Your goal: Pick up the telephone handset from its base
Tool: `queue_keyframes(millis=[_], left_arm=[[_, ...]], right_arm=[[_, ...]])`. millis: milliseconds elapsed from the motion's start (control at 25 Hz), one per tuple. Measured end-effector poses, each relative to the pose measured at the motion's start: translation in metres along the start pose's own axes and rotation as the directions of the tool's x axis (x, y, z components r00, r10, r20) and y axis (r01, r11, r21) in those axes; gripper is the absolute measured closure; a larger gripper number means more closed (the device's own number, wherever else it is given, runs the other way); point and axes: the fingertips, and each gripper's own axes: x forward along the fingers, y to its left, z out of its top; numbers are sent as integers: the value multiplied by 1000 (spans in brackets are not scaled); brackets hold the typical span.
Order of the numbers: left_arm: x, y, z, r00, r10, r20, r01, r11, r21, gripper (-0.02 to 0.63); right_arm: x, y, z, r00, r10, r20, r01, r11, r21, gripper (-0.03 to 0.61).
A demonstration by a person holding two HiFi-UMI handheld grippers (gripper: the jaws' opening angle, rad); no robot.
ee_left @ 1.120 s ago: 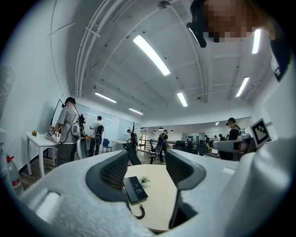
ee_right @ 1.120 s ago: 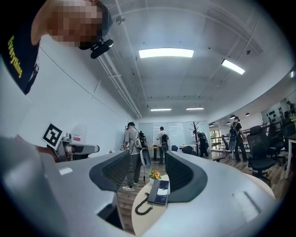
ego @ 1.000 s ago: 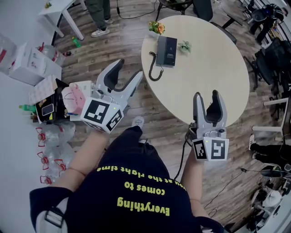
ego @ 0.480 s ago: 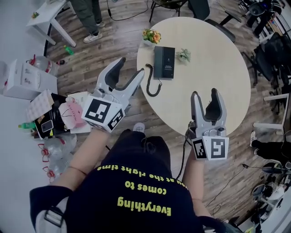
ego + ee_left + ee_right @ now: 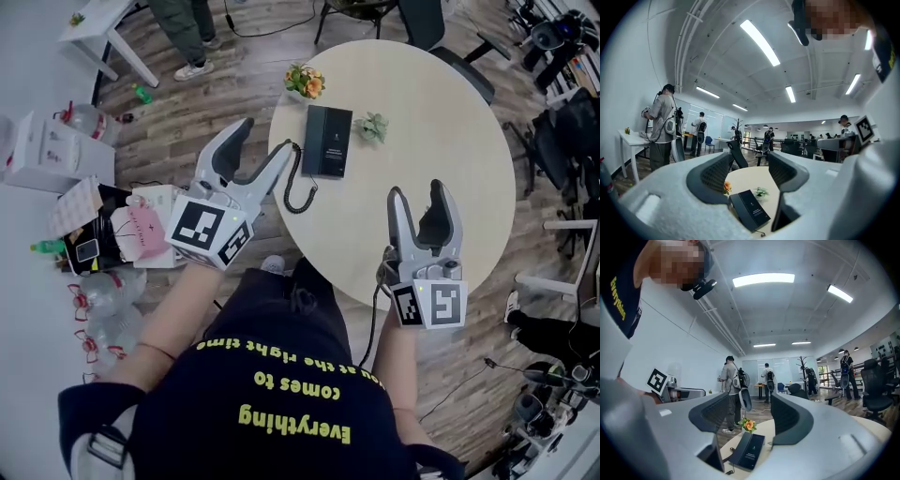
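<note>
The black telephone lies flat on the round beige table near its left edge, and its coiled cord trails toward me. The handset cannot be told apart from the base. My left gripper is open and empty, its tips at the table's left edge, just left of the phone. My right gripper hangs over the table's near part, short of the phone; its jaws have just been opening, with nothing between them. The telephone shows ahead of the left gripper. The telephone also lies ahead of the right gripper.
Orange flowers and a small green plant stand beside the phone. Boxes and bags and water bottles clutter the floor at left. A person stands by a white table. Office chairs ring the table.
Both grippers have moved forward toward the table, and the phone now lies closer to them. The left gripper's tips have reached the table's edge. The right jaws stand slightly wider.
</note>
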Motion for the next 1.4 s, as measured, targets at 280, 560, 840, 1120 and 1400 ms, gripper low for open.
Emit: queue_keyframes(millis=[280, 560, 840, 1120, 1400], left_arm=[[41, -10, -17, 996, 84, -31, -85, 996, -18, 345], [64, -14, -53, 989, 114, -92, -119, 992, -45, 345], [85, -1, -89, 982, 101, -160, -113, 991, -69, 345], [111, 15, -133, 971, 52, -233, -81, 990, -118, 345], [133, 34, -192, 940, 17, -340, -76, 984, -162, 345]], right_arm=[[19, -57, 2, 997, 74, 0, -74, 997, 3, 301], [41, -85, -29, 994, 99, -40, -97, 994, 58, 302], [59, -91, -53, 990, 92, -103, -83, 993, 85, 301], [82, -98, -71, 991, 61, -116, -50, 994, 102, 301], [99, -97, -96, 987, 70, -148, -52, 991, 126, 301]])
